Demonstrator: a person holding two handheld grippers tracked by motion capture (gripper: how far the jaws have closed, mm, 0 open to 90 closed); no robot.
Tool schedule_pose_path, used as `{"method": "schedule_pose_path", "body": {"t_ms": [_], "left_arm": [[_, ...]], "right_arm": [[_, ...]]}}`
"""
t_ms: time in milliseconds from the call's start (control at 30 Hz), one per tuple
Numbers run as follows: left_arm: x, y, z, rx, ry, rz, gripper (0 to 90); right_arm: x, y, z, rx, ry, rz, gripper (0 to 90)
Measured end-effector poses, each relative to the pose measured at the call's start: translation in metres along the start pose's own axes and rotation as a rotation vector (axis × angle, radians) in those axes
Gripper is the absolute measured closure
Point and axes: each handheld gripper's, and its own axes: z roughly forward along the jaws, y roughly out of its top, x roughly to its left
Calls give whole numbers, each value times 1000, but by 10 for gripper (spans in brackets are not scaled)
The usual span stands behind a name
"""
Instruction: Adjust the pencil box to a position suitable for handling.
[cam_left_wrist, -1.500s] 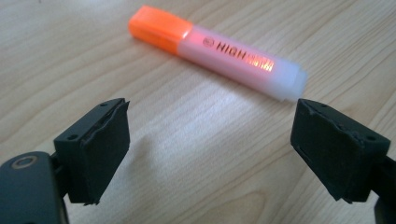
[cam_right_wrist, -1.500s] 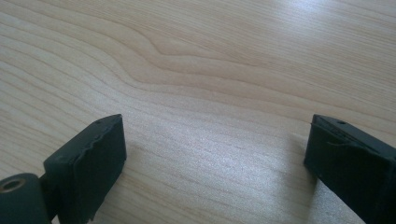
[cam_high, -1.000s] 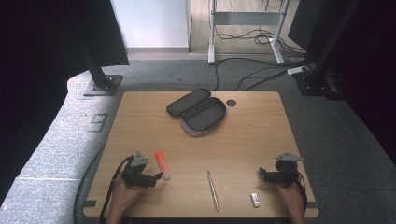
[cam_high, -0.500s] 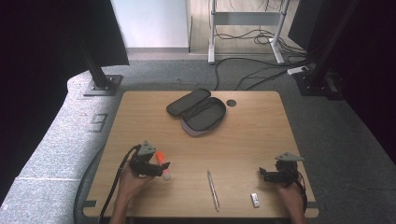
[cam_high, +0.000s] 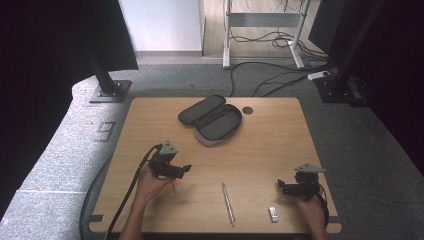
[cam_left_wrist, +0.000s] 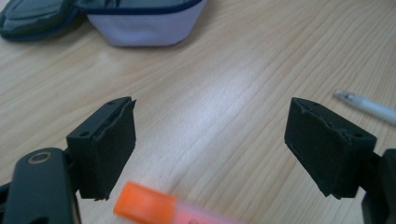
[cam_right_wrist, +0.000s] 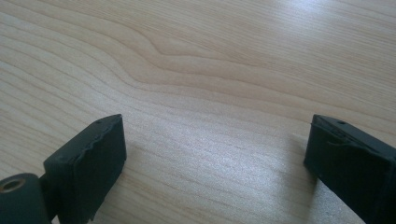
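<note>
My left gripper (cam_high: 182, 170) hovers over the front left of the wooden table (cam_high: 270, 135), jaws spread wide. Just beneath and behind its fingertips lies an orange-capped pink highlighter (cam_left_wrist: 159, 209), partly hidden under the gripper in the high view (cam_high: 176, 186). The left gripper (cam_left_wrist: 210, 140) holds nothing. A white pen (cam_high: 228, 203) lies near the front middle, its tip showing at the right in the left gripper view (cam_left_wrist: 369, 105). My right gripper (cam_high: 282, 187) rests open at the front right over bare wood (cam_right_wrist: 215, 144).
An open grey pencil case (cam_high: 212, 120) sits at the back middle, its lilac side showing in the left gripper view (cam_left_wrist: 144, 23). A small white stick-shaped item (cam_high: 273, 214) lies near the front edge. A dark round hole (cam_high: 247, 110) is in the tabletop.
My left gripper has moved right and forward, coming over the highlighter and covering most of it. The right gripper has stayed put.
</note>
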Motion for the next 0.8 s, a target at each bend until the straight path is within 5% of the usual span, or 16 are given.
{"method": "schedule_pose_path", "body": {"t_ms": [467, 800], "left_arm": [[0, 38, 24, -9, -24, 44, 191], [6, 56, 42, -5, -36, 28, 213]], "right_arm": [[0, 0, 0, 0, 1, 0, 46], [0, 0, 0, 2, 5, -5, 47]]}}
